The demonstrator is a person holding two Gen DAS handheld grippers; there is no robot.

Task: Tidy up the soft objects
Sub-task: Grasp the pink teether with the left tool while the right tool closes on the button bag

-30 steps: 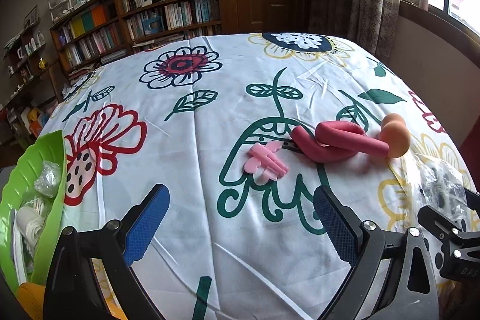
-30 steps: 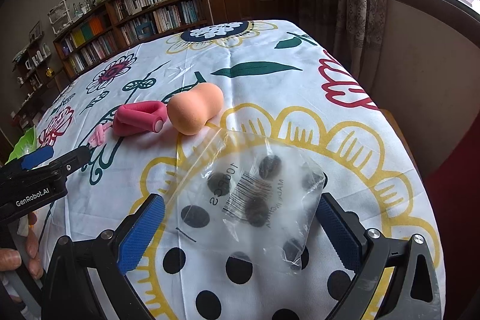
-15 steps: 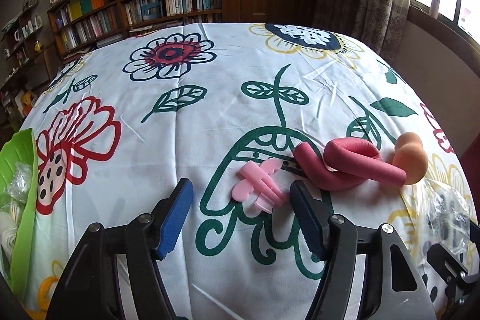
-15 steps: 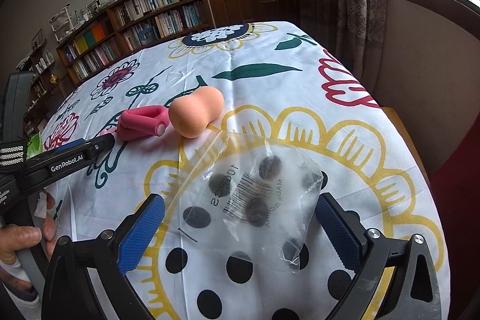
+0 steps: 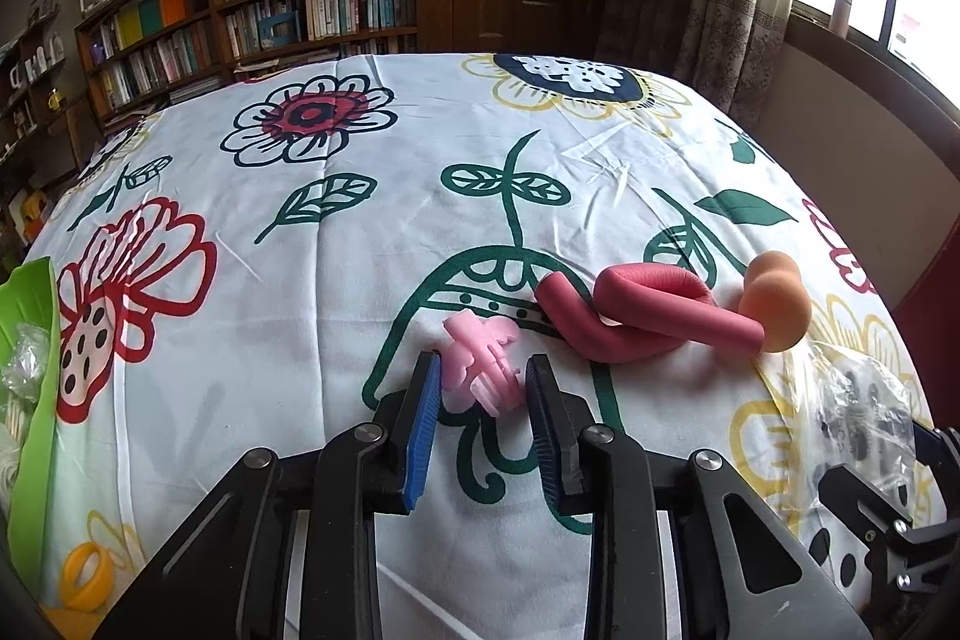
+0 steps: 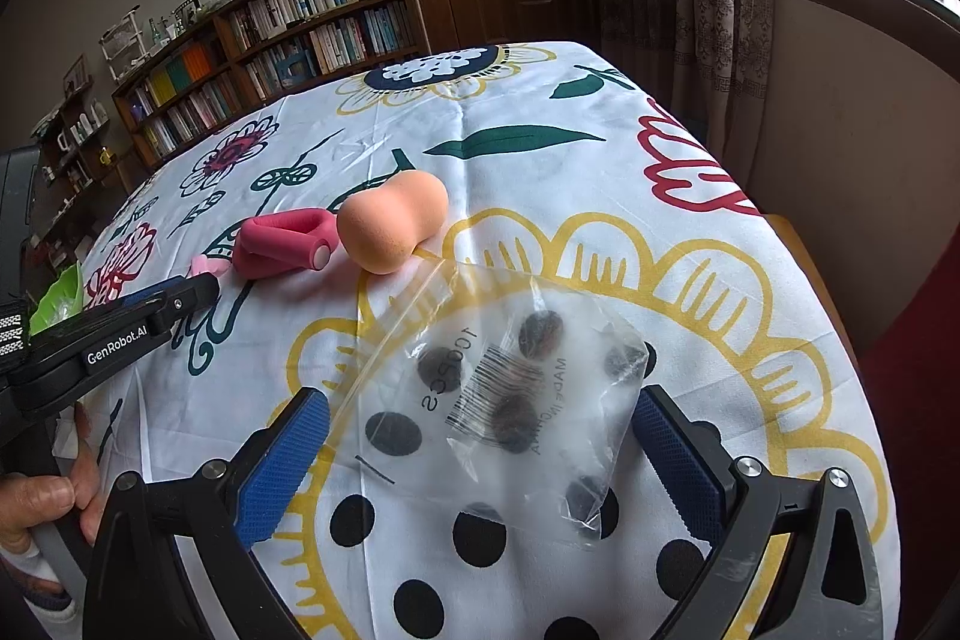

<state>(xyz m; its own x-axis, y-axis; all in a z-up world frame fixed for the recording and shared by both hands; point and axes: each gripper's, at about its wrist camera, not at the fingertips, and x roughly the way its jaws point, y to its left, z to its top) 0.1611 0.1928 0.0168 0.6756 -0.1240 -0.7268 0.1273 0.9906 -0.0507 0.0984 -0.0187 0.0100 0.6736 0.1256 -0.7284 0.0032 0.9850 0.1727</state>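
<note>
Left wrist: left gripper (image 5: pixel 483 382), jaws narrowed about pink foam piece (image 5: pixel 480 364) on desk (image 5: pixel 360 280) (contact unclear). Right wrist: right gripper (image 6: pixel 480 436), jaws wide, straddling clear bag (image 6: pixel 510 400).

The left hand-held gripper (image 5: pixel 483 379) has its blue-padded fingers narrowed around a small pale pink soft piece (image 5: pixel 480 361) lying on the flowered surface (image 5: pixel 336 280). Just right of it lies a bent dark pink foam tube (image 5: pixel 648 322), its far-right end touching an orange sponge (image 5: pixel 774 304). A green tray (image 5: pixel 33 340) sits at the left edge.
</note>
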